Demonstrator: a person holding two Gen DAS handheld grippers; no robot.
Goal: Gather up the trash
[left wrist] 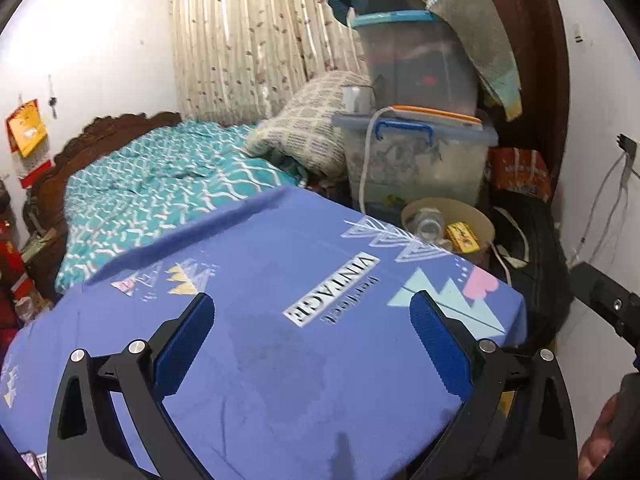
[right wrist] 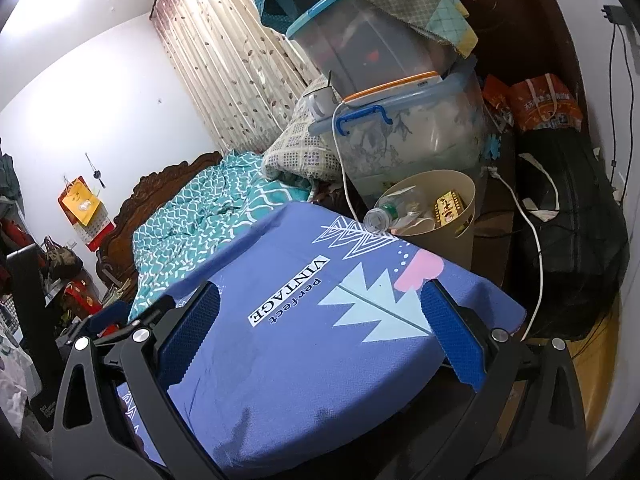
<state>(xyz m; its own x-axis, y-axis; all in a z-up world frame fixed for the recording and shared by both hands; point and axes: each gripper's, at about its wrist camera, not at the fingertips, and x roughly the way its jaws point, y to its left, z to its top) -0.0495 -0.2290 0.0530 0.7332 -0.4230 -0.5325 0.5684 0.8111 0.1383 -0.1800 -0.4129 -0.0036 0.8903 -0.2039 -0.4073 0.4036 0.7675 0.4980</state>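
Left wrist view: left gripper (left wrist: 312,338) spread wide, nothing between pads, hovering over purple cloth (left wrist: 280,360) on the near surface. Right wrist view: right gripper (right wrist: 320,334) likewise wide apart and empty over same cloth. Part of right gripper also visible at right edge of left view.

Task things: beige bin (right wrist: 466,216) on floor just past far right corner of cloth, beside stacked storage boxes (right wrist: 420,140). Already holds clear bottle (right wrist: 380,216), mouth poking over near rim, and yellow packet (right wrist: 446,206). Same bin (left wrist: 486,220), bottle (left wrist: 428,226), packet (left wrist: 462,236) in left view. No loose trash spotted on cloth or on teal bedspread (left wrist: 160,184); far left floor clutter too blurred to sort.

Judged stage: late, or hunting for next piece. Doing it well:
- Scan before reaching; sweep both cameras over bed, floor, left clutter.
- Keep jaws wide until piece sits between pads, then close squarely; thin wrappers likely to slip, so pinch at a fold.
- Use right gripper for the bin side, left for the bed side.
- Approach bin from above and near side; white cable (right wrist: 528,216) trails right of bin, so avoid snagging.
- Bottle rests on rim, may tip out if bin is bumped; worth nudging it deeper.
- Release low inside the rim, not from height.
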